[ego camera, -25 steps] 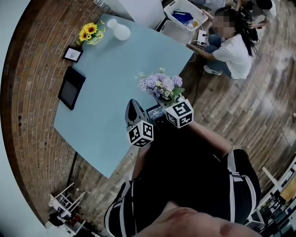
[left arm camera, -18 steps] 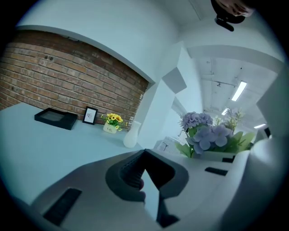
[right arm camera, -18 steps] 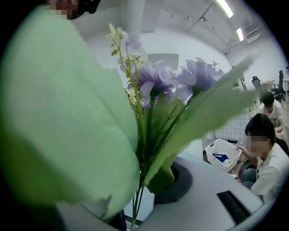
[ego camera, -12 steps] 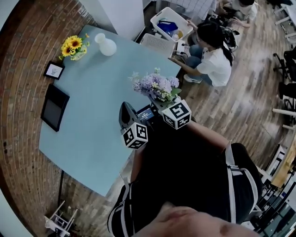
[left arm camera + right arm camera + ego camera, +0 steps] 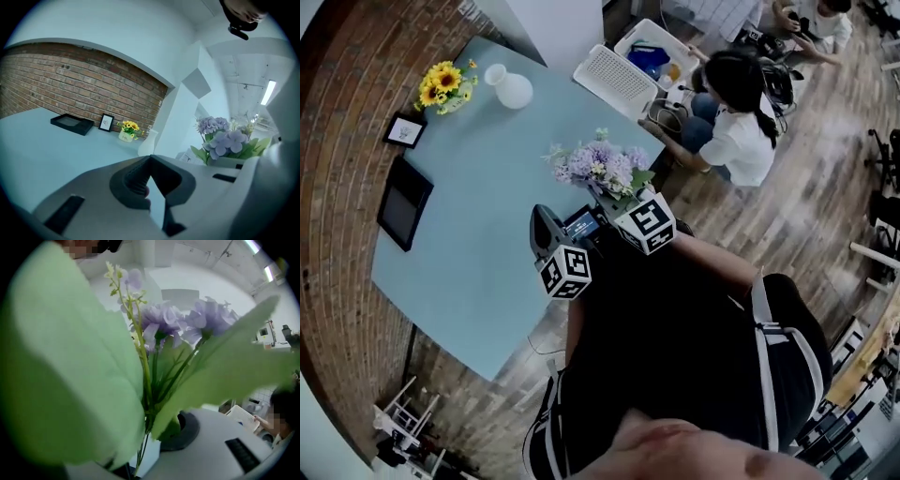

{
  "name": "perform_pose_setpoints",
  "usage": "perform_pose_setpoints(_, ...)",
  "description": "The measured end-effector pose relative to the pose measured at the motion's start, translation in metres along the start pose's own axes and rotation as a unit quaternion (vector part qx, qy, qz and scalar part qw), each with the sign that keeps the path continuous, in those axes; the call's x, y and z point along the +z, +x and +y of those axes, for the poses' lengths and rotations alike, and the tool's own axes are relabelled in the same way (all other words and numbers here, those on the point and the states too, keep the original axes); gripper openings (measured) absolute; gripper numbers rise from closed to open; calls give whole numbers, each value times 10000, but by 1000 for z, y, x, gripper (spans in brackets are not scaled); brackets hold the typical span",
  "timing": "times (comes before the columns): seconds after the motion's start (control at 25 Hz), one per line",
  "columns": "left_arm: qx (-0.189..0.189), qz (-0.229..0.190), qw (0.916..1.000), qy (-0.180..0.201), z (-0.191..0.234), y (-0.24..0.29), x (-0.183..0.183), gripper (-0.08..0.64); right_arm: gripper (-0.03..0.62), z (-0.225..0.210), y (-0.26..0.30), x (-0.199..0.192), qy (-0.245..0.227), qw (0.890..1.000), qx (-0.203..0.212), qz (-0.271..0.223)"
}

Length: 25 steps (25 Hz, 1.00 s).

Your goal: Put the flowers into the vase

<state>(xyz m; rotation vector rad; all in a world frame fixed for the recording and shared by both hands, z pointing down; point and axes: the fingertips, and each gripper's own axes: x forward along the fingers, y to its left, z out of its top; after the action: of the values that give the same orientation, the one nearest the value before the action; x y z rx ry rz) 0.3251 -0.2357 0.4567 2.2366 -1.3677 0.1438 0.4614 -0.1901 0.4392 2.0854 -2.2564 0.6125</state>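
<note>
Left gripper is seen with its jaws brought together at the tips and nothing held between them; it hangs over the near part of the blue table. To its right, the right gripper is closed on the stems of the purple flowers, which are held above the near right edge of the table.

The carrying step is judged to be in hand: the flowers are lifted but not yet placed, and the white vase stands well apart from them, at the far corner. For the next move, the stems must be brought over the narrow mouth of the vase, kept nearly upright, and lowered inside before the grip is released. The vase could be steadied by the free gripper.

As for containers, a small pot with yellow sunflowers stands just left of the vase. The vase itself appears empty. On the floor beyond the table, a white bin with some blue thing inside is seen.
</note>
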Motion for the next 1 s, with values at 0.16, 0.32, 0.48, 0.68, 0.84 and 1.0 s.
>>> perform_pose_setpoints(0.16, 260, 8, 9995, 194, -37, -2, -7, 19, 137, -31, -10, 8, 32, 9995, 320, 59)
perform_pose_setpoints(0.32, 668, -115, 9974, 234, -75, 10, -11, 20, 137, -80, -11, 25, 109, 9978, 653, -30)
perform_pose_setpoints(0.48, 734, -322, 9957, 467, -101, 33, -4, 18, 137, -133, -6, 38, 279, 9974, 653, -155)
perform_pose_setpoints(0.68, 1202, -551, 9906, 347, -52, 7, 4, 20, 137, -125, 12, 31, 369, 9967, 719, -126)
perform_pose_setpoints(0.84, 1289, -583, 9896, 279, -25, 0, 4, 20, 137, -109, 33, 43, 136, 9964, 828, -141)
perform_pose_setpoints(1.0, 1124, -589, 9916, 252, -18, 1, 7, 18, 137, -97, 42, 61, -4, 9969, 713, -344)
